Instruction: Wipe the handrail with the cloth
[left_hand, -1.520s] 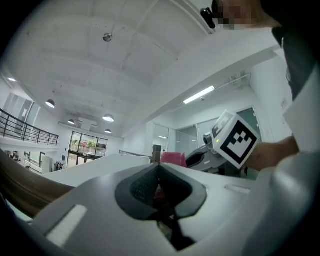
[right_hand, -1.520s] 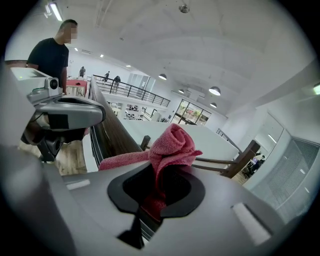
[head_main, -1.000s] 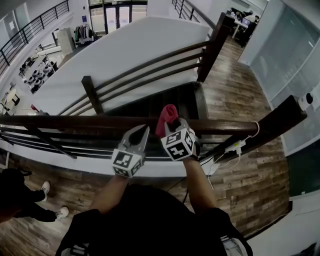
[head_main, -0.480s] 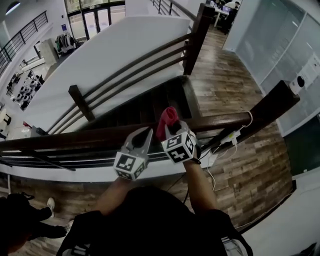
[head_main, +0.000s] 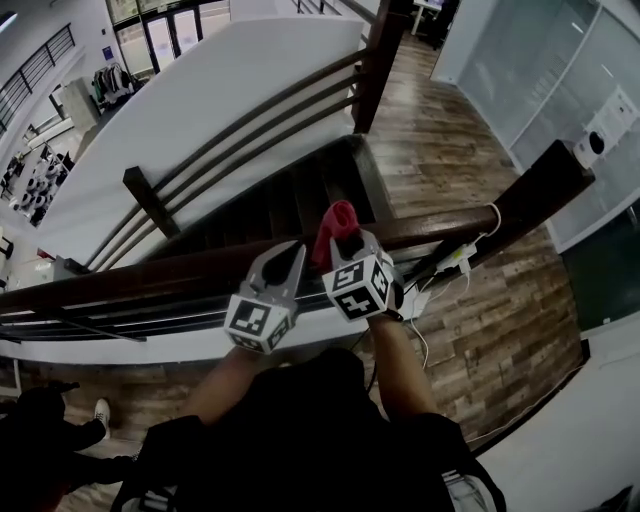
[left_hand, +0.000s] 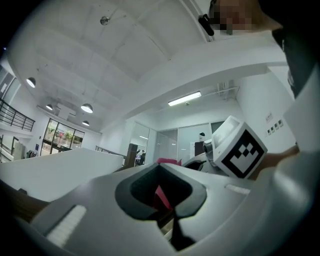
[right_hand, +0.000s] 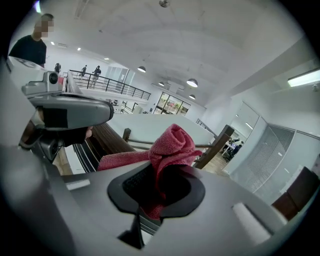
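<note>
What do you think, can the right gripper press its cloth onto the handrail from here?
Probably yes. The right gripper, jaws shut on the red cloth, sits right at the handrail, and nothing shows between cloth and rail.

Left gripper (head_main: 288, 252): jaws together, nothing held. Right gripper (head_main: 352, 240): jaws clamped on cloth (head_main: 337, 222). Both held side by side, close together, pointing forward.

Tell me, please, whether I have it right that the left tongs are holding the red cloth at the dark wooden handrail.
Only the side is wrong: the right tongs are holding the red cloth at the dark wooden handrail. The right gripper view shows them shut on it.
</note>
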